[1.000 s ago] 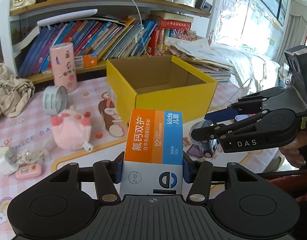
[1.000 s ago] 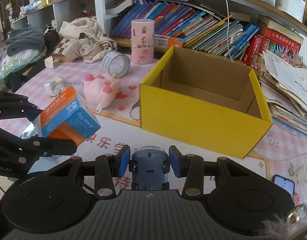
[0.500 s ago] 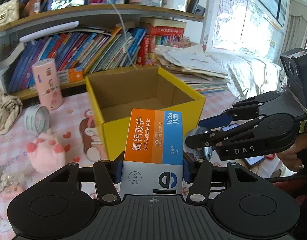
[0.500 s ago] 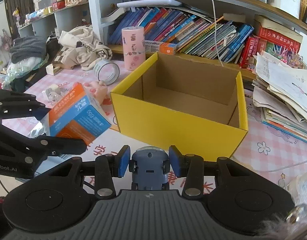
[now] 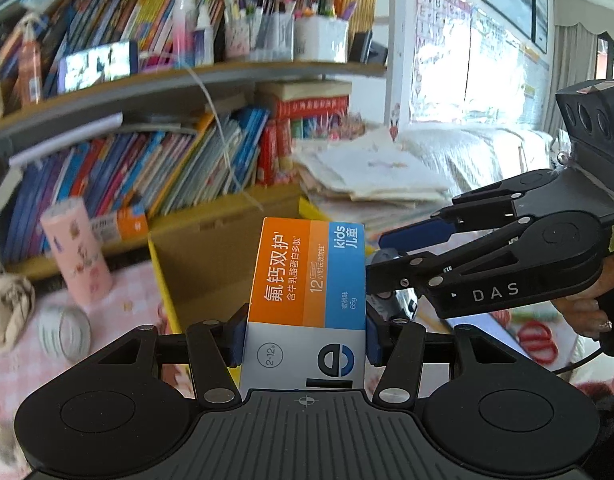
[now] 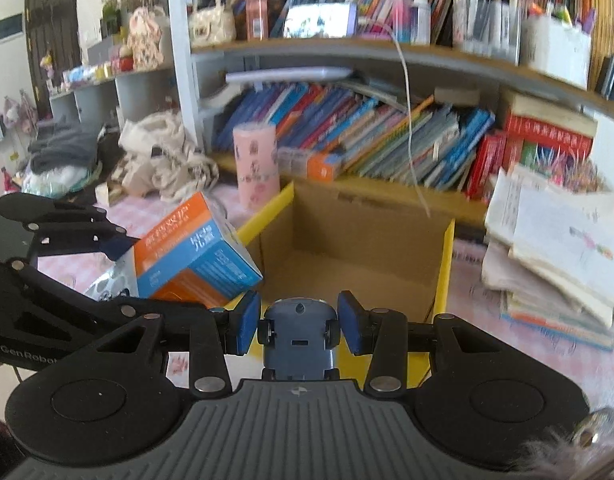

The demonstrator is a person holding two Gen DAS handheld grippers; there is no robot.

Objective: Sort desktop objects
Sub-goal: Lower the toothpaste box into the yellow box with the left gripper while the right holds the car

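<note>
Grippers hang side by side above the near rim of the yellow cardboard box [image 6: 447, 264], both tilted downward. The left gripper [image 5: 305, 334] has its jaws clenched on an orange-and-blue toothpaste carton [image 5: 307, 280], held upright off the desk. The right gripper [image 6: 299, 322] grips a small grey-blue toy car [image 6: 297, 336] between its blue pads, nose up, just over the box edge. A hand [image 5: 591, 300] grasps the right gripper's handle. Inside, the box shows only bare brown cardboard. A pink canister [image 6: 255, 164] stands beyond it.
</note>
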